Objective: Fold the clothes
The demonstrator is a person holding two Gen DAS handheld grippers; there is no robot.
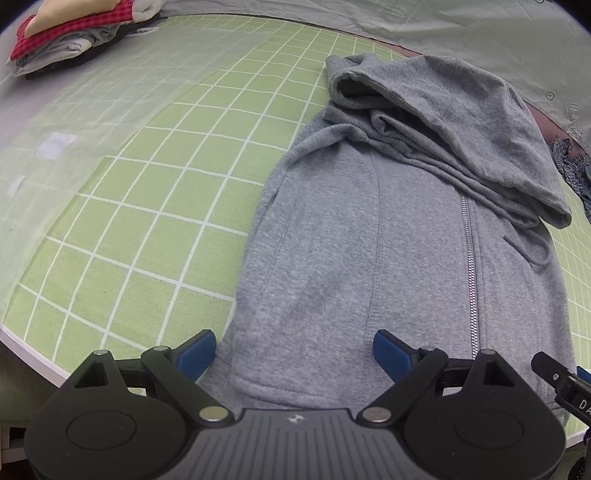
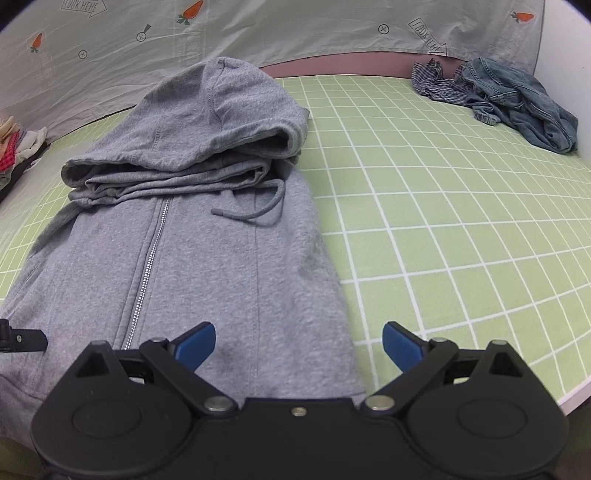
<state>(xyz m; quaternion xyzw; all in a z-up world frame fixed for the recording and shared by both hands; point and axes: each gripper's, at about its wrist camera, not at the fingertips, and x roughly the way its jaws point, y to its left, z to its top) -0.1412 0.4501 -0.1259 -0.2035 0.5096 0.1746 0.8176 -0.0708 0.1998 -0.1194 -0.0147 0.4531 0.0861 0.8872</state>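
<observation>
Both grippers, left and right, hover spread wide and empty over the hem of the grey hoodie at six o'clock on the green mat (hood folded at twelve), where a shallow pinch risks catching one layer only.

1. The surface was a light green mat with a white grid, its white edge showing at the near corners.
2. A grey zip-up hoodie lay flat on it, sleeves folded in, hood at the far end.
3. A stack of folded clothes topped with red checked fabric sat at the far left corner.
4. A crumpled pile of blue denim and checked cloth lay at the far right corner.
</observation>
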